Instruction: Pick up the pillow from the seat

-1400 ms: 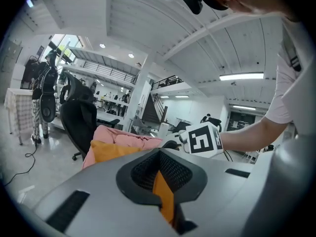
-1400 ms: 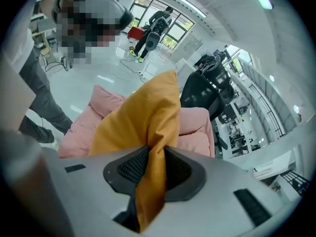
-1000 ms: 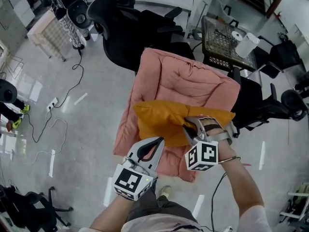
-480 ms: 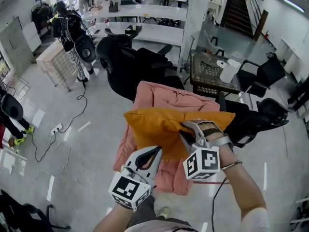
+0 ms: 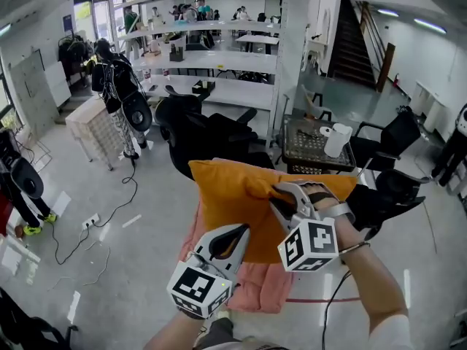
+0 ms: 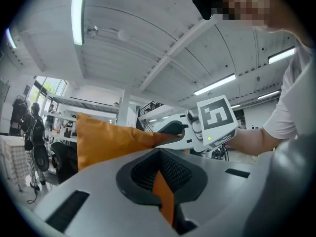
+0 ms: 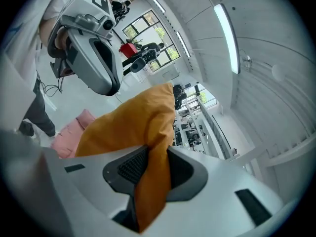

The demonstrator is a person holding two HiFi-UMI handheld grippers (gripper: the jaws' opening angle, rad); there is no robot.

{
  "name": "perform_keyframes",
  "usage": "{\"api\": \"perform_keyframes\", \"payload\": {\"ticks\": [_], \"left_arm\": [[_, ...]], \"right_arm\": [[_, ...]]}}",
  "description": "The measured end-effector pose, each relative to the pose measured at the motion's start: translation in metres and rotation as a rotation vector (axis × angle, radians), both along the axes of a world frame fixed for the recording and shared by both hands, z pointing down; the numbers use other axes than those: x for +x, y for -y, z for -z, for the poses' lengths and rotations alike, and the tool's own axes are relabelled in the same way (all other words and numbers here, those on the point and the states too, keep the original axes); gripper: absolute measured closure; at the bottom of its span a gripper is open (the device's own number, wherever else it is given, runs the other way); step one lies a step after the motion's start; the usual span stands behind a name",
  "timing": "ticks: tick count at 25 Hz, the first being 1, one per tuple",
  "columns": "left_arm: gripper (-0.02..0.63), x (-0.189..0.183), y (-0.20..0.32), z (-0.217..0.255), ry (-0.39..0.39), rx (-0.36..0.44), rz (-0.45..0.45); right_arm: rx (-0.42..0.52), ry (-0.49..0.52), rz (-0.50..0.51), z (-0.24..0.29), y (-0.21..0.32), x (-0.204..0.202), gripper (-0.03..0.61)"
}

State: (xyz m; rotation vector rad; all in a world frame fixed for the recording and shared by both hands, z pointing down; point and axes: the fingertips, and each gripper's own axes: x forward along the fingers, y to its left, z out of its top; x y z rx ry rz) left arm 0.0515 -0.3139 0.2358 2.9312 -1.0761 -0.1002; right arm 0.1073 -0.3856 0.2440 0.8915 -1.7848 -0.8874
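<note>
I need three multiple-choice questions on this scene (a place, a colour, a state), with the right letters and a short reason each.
1. In the head view, where is the pink cushion relative to the pillow?
A) above it
B) on a desk
C) below it

2. What colour is the pillow?
A) green
B) orange
C) blue

3. How do the left gripper and right gripper meet the pillow?
A) both shut on it
B) both open beside it
C) only the right holds it

1 C: it shows under the pillow's lower edge.
2 B: orange in every view.
3 A: each gripper view shows orange fabric pinched between its jaws.
</note>
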Motion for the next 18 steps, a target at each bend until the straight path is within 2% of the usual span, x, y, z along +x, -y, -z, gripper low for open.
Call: {"api": "perform_keyframes", "payload": {"ticks": [6, 18], "left_arm": [[0.603, 0.0, -0.018, 0.029, -0.002, 0.037, 0.005], [0.603, -0.007, -0.026, 0.039, 0.0, 0.044, 0.032]], "right_arm": [[0.05, 0.01, 0.023, 0.034, -0.02, -0.008, 0.466], [0.072, 0.001, 0.04, 0.039, -0.029, -0.02, 0.469]]}}
